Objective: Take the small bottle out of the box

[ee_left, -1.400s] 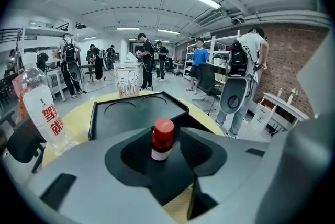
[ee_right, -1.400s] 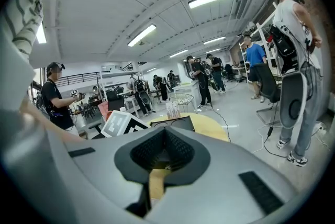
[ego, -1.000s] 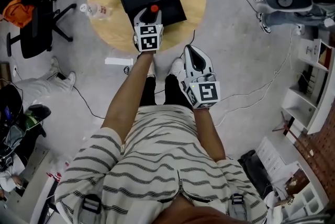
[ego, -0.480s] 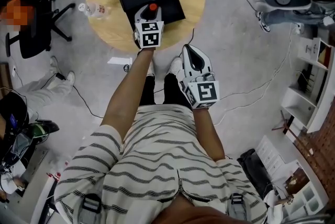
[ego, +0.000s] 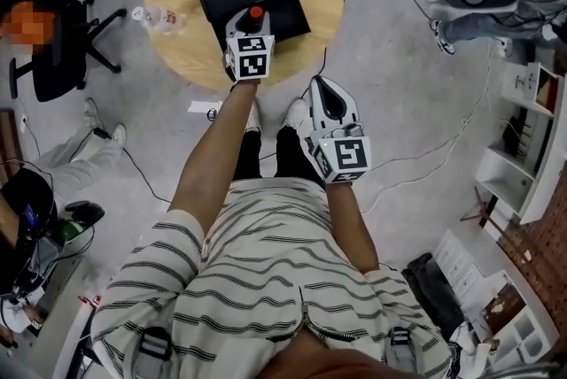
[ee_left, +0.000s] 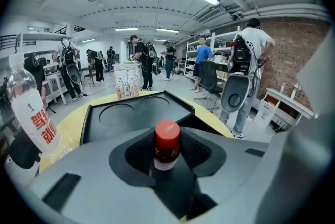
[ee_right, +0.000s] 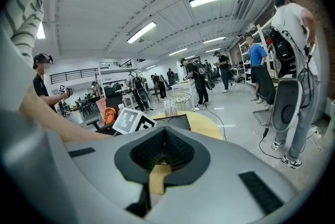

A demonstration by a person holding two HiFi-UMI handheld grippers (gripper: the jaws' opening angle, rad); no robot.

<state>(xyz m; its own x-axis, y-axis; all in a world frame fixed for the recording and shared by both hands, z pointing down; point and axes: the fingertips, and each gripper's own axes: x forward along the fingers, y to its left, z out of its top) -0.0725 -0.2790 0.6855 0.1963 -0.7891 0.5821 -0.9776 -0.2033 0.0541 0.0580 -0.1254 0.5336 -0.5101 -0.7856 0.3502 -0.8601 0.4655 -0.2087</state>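
A small bottle with a red cap (ee_left: 167, 150) stands upright at the near edge of the black box (ee_left: 136, 115) on the round wooden table (ego: 177, 41). My left gripper (ee_left: 167, 139) reaches over the table edge, and its jaws are closing with the bottle in the hollow between them; dark room still shows on both sides of the bottle. In the head view the red cap (ego: 256, 13) peeks out just past the left gripper (ego: 249, 23). My right gripper (ego: 324, 92) hangs off the table above the floor, jaws together and holding nothing.
A clear plastic water bottle with a red label (ego: 159, 16) lies on the table's left side. An office chair (ego: 62, 41) stands left of the table. Cables (ego: 443, 147) trail over the floor, and shelves (ego: 523, 165) line the right.
My left gripper has moved a little farther over the table, toward the box, around the red-capped bottle. The right gripper has stayed where it was.
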